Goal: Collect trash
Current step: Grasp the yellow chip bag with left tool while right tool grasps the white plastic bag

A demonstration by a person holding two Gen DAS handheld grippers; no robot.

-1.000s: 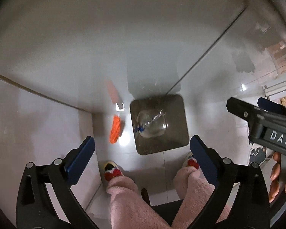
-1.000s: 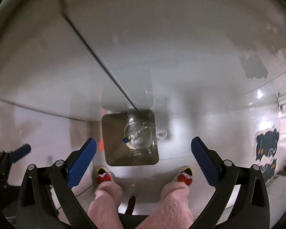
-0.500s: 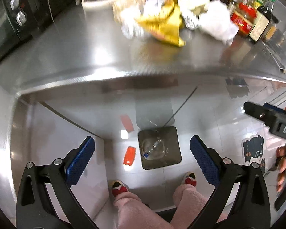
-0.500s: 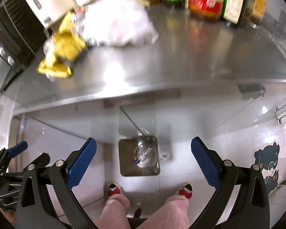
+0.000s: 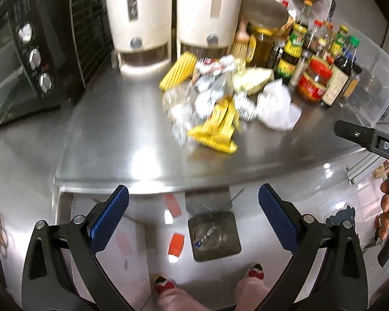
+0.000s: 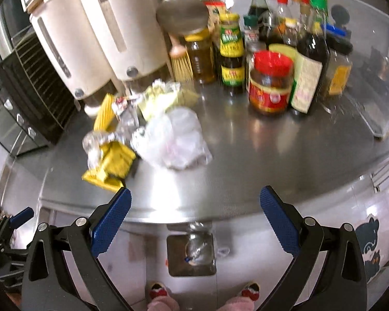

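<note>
Left wrist view. The left tool (image 5: 193,207) is spread wide and holds nothing; it hangs above the near edge of the steel tabletop (image 5: 116,134). The trash pile (image 5: 215,103) lies mid-tabletop, far of the tool: yellow wrappers (image 5: 215,129) nearest, crumpled foil (image 5: 207,88) behind them, a white bag (image 5: 276,108) at the right end of the pile. Two cream canisters (image 5: 173,18) stand at the far side, an oven (image 5: 31,49) at far left, and bottles (image 5: 316,59) at far right. Below the tabletop edge, on the floor, stands a bin (image 5: 214,235) with a clear bottle (image 5: 207,234) inside; an orange scrap (image 5: 176,243) lies just left of the bin. Slippers (image 5: 163,285) show at the near edge. Part of the right tool (image 5: 368,140) enters at far right; its state cannot be told from here.

Right wrist view. The right tool (image 6: 195,215) is spread wide and empty, over the near edge of the tabletop (image 6: 272,155). The white bag (image 6: 173,140) lies far-left of it, touching the yellow wrappers (image 6: 111,165) and foil (image 6: 98,140). A red-lidded jar (image 6: 271,83) stands well right of the pile, among the bottles (image 6: 230,49). The bin (image 6: 192,255) sits on the floor between the tool's fingers (image 6: 111,225), bottle (image 6: 197,251) inside. The image is blurred.
</note>
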